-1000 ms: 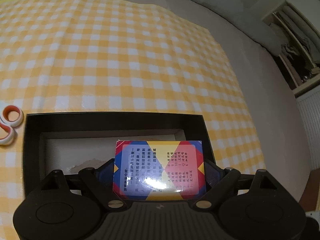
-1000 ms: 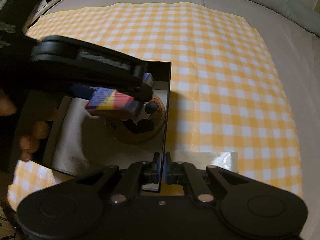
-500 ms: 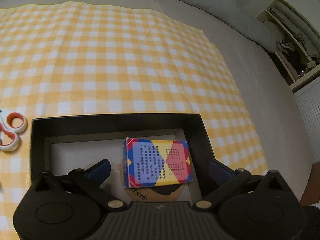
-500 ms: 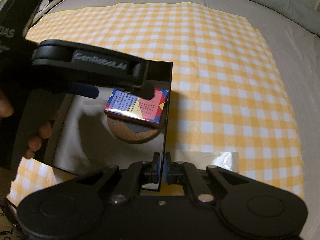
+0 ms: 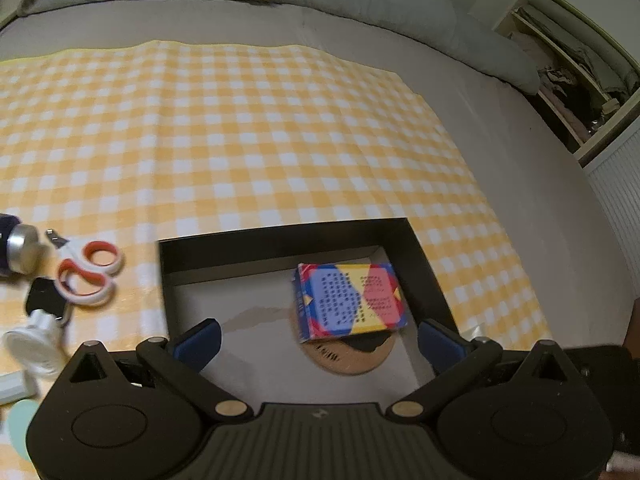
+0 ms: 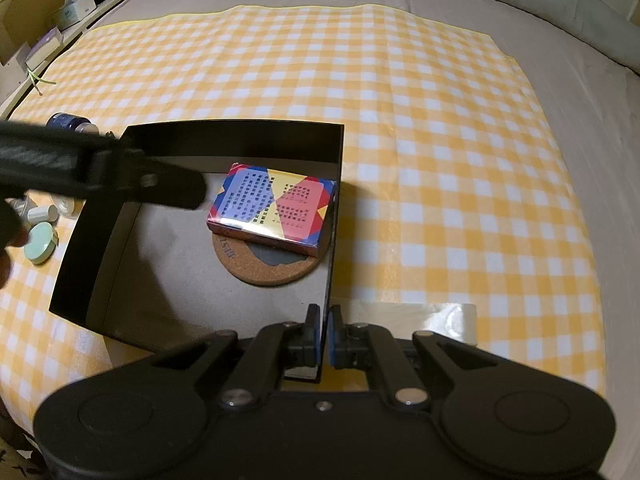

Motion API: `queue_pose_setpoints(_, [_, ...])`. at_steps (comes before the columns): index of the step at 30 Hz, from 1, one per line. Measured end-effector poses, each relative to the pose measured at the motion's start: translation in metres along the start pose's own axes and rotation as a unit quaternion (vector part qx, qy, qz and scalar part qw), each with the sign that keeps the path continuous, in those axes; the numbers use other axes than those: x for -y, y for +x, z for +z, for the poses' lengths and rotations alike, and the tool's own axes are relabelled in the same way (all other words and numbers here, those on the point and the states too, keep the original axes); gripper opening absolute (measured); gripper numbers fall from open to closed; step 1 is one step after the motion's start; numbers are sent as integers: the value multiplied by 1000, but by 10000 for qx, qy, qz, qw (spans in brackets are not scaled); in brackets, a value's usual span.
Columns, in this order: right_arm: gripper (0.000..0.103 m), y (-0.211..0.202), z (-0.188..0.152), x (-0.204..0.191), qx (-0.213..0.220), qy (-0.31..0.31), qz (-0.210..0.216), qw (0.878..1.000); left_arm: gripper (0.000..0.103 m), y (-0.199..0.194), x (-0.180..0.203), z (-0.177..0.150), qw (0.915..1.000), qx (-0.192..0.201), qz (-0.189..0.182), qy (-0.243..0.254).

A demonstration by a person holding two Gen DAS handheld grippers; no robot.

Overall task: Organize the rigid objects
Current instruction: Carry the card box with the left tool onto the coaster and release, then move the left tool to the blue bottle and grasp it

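Released card box (image 5: 349,300) now lying on cork coaster (image 5: 347,354) inside black box (image 6: 335,184); left gripper (image 5: 318,340) backing away, jaws spread wide. Right gripper (image 6: 323,334) pinching black box wall.

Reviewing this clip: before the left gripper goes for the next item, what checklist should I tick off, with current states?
1. Left gripper open, nothing between its fingers: ok.
2. Card box inside the black box, resting on the cork coaster: ok.
3. Card box lying flat: not ok, it looks slightly tilted on the coaster.
4. Right gripper clamped on the black box's wall: ok.
5. Free floor space in the box's left part: ok.
6. Scissors outside, unobstructed: ok.
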State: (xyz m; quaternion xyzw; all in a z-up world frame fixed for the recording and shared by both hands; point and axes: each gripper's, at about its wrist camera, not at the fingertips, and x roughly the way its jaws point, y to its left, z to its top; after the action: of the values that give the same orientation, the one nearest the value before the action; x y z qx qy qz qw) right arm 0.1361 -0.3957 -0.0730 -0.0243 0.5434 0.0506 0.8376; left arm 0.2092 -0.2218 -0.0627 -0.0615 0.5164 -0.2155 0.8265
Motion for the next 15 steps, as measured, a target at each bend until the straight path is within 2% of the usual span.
queue_pose_setpoints(15, [4,1,-1,0,-2,-54,-70,10000,103,-55,-34,-27,9983,213,274,462])
